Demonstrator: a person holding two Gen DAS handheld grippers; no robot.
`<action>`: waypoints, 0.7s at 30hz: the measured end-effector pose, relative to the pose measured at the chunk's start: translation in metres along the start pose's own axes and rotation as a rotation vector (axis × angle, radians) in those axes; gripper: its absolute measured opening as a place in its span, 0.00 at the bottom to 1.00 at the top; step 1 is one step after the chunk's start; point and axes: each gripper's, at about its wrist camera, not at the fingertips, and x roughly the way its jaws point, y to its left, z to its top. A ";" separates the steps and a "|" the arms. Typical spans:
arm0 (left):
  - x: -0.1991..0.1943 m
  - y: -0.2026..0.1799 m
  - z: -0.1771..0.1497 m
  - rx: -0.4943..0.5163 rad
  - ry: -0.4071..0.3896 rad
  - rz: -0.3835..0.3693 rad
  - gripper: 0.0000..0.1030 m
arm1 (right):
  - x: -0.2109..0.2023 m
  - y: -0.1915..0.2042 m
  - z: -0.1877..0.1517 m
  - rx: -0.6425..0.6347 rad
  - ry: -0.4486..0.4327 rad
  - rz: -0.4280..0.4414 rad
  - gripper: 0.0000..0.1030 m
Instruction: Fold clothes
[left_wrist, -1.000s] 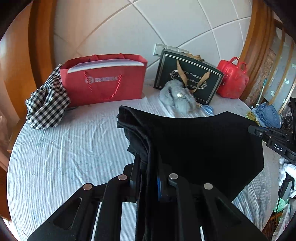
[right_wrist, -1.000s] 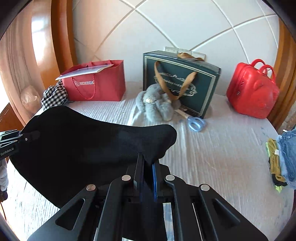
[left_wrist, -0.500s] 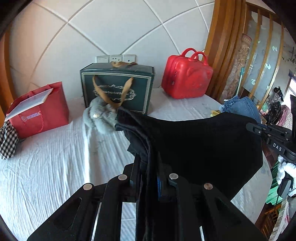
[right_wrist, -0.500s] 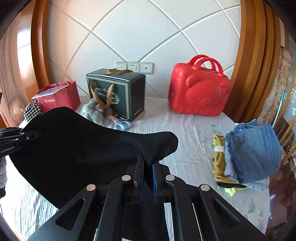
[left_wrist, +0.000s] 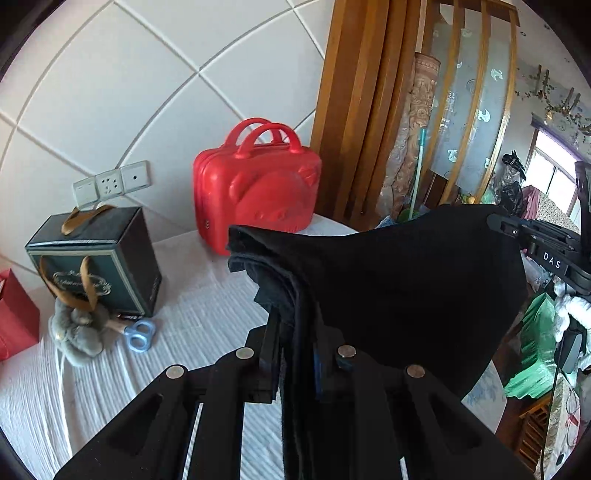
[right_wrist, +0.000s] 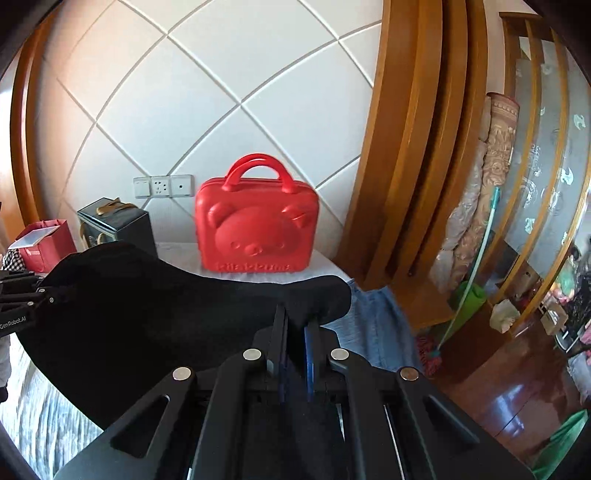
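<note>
My left gripper (left_wrist: 295, 354) is clamped on one end of the black garment (left_wrist: 406, 288), several folded layers bunched between the fingers. My right gripper (right_wrist: 295, 343) is pinched on the other end, fabric (right_wrist: 147, 306) running between the jaws. The garment hangs stretched between the two, lifted off the bed, sagging in a dark curve; from the left wrist I see the right gripper (left_wrist: 517, 230) at the garment's far corner, and from the right wrist the left gripper (right_wrist: 33, 291) shows at the frame's left edge, holding its end. Under it is the white striped bedcover (left_wrist: 207, 302). Against the tiled wall sits a red bear-face case (right_wrist: 256, 232), upright. Left of it a dark green gift box (left_wrist: 96, 258) with tan ribbon handles, a grey plush toy (left_wrist: 77, 332) leaning at its base, blue-handled scissors (left_wrist: 140, 334) just beside the toy. Red paper bag (right_wrist: 46, 243) further left. Blue denim (right_wrist: 373, 317) lies just beyond the right gripper's end of the garment. Wooden frame (right_wrist: 406, 147) on the right.
</note>
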 end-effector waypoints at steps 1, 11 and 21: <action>0.010 -0.012 0.008 -0.004 -0.008 0.005 0.10 | 0.003 -0.015 0.004 -0.005 -0.008 -0.005 0.06; 0.135 -0.087 0.039 -0.099 0.056 0.047 0.11 | 0.068 -0.161 0.001 0.002 0.035 0.049 0.06; 0.244 -0.115 -0.021 -0.065 0.282 0.155 0.15 | 0.176 -0.202 -0.099 0.173 0.274 0.151 0.08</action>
